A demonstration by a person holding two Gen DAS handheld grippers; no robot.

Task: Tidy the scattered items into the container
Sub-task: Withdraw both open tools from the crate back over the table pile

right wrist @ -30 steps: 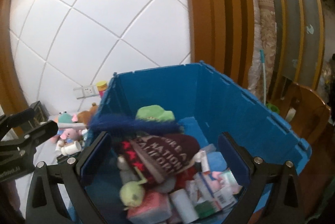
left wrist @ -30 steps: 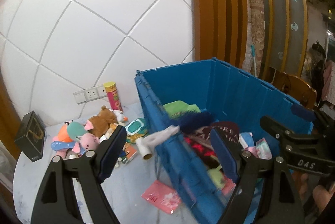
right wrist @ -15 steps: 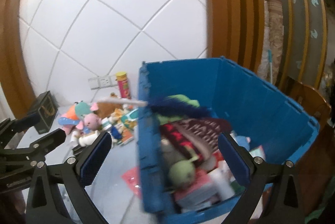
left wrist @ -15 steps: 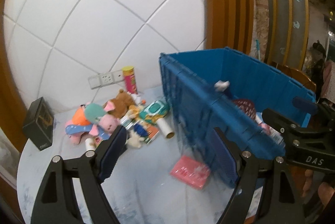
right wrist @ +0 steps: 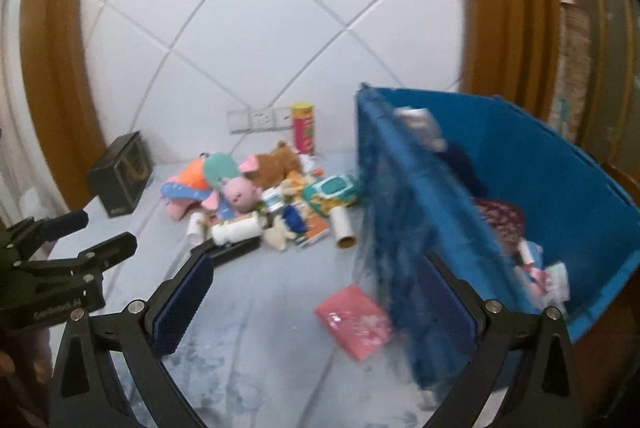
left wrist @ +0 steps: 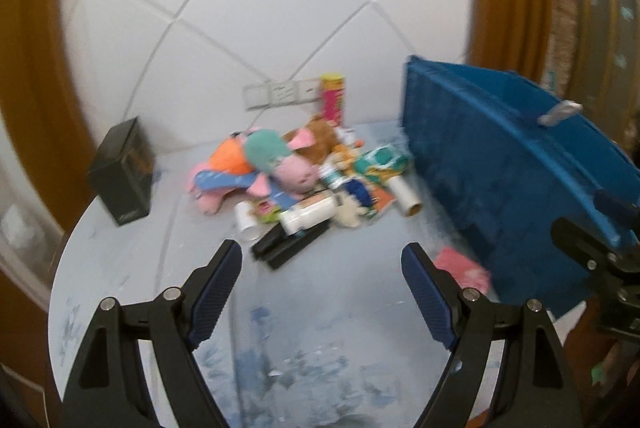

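A blue crate [left wrist: 504, 168] [right wrist: 540, 164] stands at the table's right and holds several items. A heap of scattered items lies left of it: a pink pig plush [left wrist: 298, 174] [right wrist: 240, 194], a brown plush [left wrist: 320, 136], a white bottle [left wrist: 308, 214] [right wrist: 236, 230], a black stapler-like bar [left wrist: 288, 242], a paper roll [left wrist: 406, 196] [right wrist: 344, 228], a green wipes pack [right wrist: 332, 190]. A pink packet [left wrist: 462, 266] [right wrist: 354, 320] lies by the crate's foot. My left gripper [left wrist: 322, 294] is open and empty above bare table. My right gripper [right wrist: 316, 304] is open and empty, near the crate's left wall.
A black box [left wrist: 122, 172] [right wrist: 120, 174] stands at the table's left. A red and yellow tube can [left wrist: 333, 98] [right wrist: 303, 128] stands by the wall sockets [left wrist: 276, 94]. The pale blue table [left wrist: 320, 348] ends at a rounded left edge.
Both grippers have swung left, away from over the crate, and now face the heap of items on the table. Both stayed open and empty.
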